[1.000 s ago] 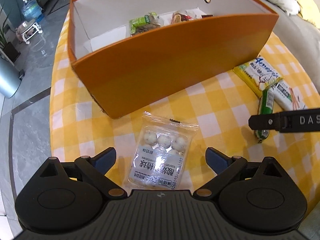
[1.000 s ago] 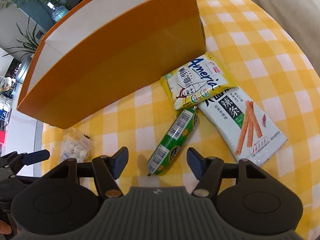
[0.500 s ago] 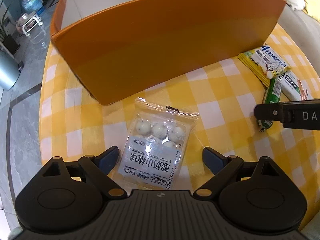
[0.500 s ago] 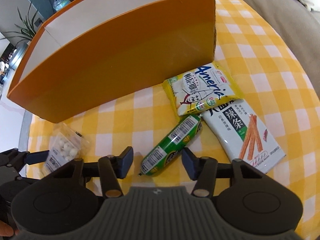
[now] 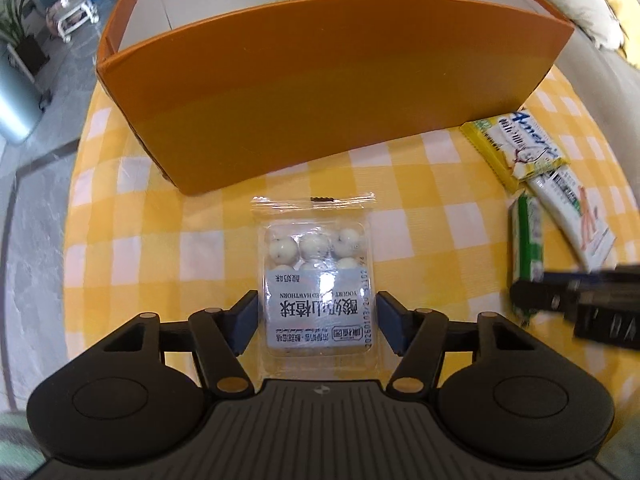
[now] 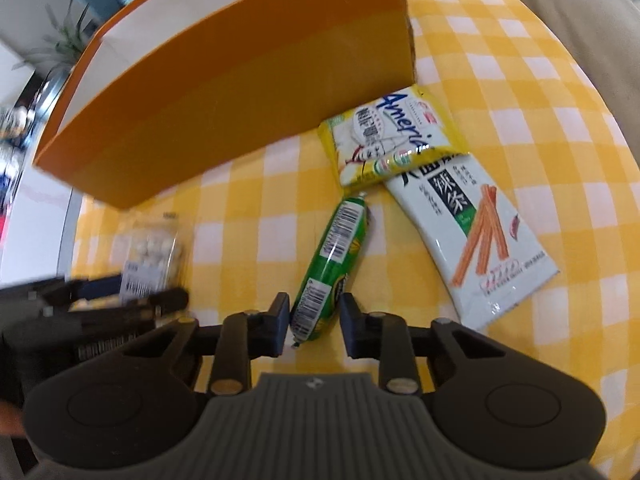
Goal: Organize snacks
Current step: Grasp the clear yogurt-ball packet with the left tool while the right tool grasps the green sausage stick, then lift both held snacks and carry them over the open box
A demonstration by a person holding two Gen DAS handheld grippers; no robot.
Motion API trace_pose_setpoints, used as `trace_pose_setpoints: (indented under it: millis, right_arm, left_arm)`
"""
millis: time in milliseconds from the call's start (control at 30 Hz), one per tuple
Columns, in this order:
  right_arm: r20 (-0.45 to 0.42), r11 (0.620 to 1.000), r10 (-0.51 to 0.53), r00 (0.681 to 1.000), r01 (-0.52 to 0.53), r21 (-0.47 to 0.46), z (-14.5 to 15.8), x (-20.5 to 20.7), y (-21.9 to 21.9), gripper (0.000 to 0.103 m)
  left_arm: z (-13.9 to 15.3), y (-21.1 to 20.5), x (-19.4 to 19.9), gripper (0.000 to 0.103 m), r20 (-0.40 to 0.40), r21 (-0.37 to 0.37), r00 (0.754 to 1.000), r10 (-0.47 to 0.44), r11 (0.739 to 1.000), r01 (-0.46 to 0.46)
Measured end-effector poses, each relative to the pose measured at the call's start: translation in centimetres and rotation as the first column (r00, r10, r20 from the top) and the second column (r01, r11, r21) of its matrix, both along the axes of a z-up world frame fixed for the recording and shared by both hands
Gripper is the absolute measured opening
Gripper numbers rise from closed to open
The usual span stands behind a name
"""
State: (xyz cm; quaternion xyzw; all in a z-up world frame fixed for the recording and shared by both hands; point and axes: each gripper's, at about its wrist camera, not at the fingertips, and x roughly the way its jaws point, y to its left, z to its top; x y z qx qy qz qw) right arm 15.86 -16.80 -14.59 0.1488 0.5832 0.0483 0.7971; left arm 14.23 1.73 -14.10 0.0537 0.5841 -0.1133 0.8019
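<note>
A clear packet of white yogurt balls lies flat on the yellow checked cloth, just in front of the orange box. My left gripper straddles the packet's near end; its jaws are closing, and the blue pads stand right at the packet's edges without squeezing it. In the right wrist view a green sausage stick lies slanted on the cloth. My right gripper has closed on its near end, a pad against each side. The box's insides are mostly hidden behind its tall front wall.
A yellow snack packet and a white packet of spicy strips lie overlapping right of the sausage, near the box's corner. The round table's edge curves close on the left, with floor beyond. A beige sofa lies to the right.
Both grippers came lower and closer to their snacks. The left jaws narrowed around the ball packet. The right jaws closed from wide apart onto the sausage.
</note>
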Motion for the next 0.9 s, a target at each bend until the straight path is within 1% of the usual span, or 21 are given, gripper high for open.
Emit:
trace_pose_setpoints:
  millis: [67, 100, 167, 233, 267, 367, 433, 567, 700, 733, 833, 900]
  right_arm:
    - [0.004, 0.999, 0.041, 0.999, -0.041, -0.026, 0.2, -0.5, 0.2, 0.023]
    - [0.004, 0.998, 0.057, 0.998, -0.057, -0.037, 0.3, -0.8, 0.3, 0.022]
    - [0.010, 0.996, 0.078, 0.997, -0.077, -0.054, 0.4, -1.2, 0.4, 0.022]
    - [0.034, 0.993, 0.094, 0.995, -0.091, -0.074, 0.5, -1.5, 0.7, 0.025]
    - [0.053, 0.991, 0.103, 0.993, -0.098, -0.089, 0.7, -1.6, 0.9, 0.025]
    - [0.099, 0.986, 0.133, 0.986, -0.122, -0.114, 1.0, -1.6, 1.6, 0.031]
    - [0.105, 0.984, 0.136, 0.985, -0.122, -0.126, 0.9, -1.1, 1.8, 0.031]
    - [0.106, 0.982, 0.129, 0.986, -0.112, -0.151, 0.5, -0.9, 1.8, 0.031]
    - [0.101, 0.985, 0.109, 0.989, -0.094, -0.144, 0.3, -0.4, 1.5, 0.031]
    - [0.102, 0.986, 0.105, 0.989, -0.090, -0.141, 0.2, -0.3, 1.5, 0.030]
    - [0.099, 0.986, 0.101, 0.990, -0.086, -0.144, 0.1, -0.4, 1.7, 0.023]
    - [0.095, 0.986, 0.100, 0.990, -0.086, -0.140, -0.1, -0.3, 1.6, 0.022]
  left_arm:
    - [0.2, 0.2, 0.0, 0.072, -0.017, -0.039, 0.999, 0.032, 0.999, -0.032]
    - [0.2, 0.2, 0.0, 0.072, -0.021, -0.043, 0.999, 0.044, 0.998, -0.045]
    - [0.0, 0.7, -0.2, 0.078, -0.018, -0.042, 0.997, 0.071, 0.997, -0.072]
    - [0.0, 0.8, -0.1, 0.082, -0.020, -0.050, 0.996, 0.088, 0.995, -0.089]
    - [0.0, 0.8, 0.0, 0.082, -0.020, -0.047, 0.995, 0.096, 0.994, -0.097]
    - [-0.1, 0.3, 0.1, 0.082, 0.001, -0.032, 0.994, 0.111, 0.993, -0.111]
    - [-0.2, -0.3, 0.1, 0.078, 0.015, -0.019, 0.993, 0.116, 0.993, -0.115]
    - [-0.4, -1.1, -0.5, 0.074, 0.040, 0.007, 0.993, 0.113, 0.994, -0.113]
    - [-0.5, -1.5, -0.5, 0.072, 0.047, 0.026, 0.992, 0.114, 0.993, -0.116]
    - [-0.5, -1.6, -0.5, 0.071, 0.046, 0.029, 0.993, 0.112, 0.993, -0.114]
    - [-0.6, -1.9, -0.3, 0.069, 0.034, 0.034, 0.993, 0.112, 0.993, -0.113]
    - [-0.5, -2.0, -0.3, 0.068, 0.034, 0.036, 0.993, 0.109, 0.993, -0.110]
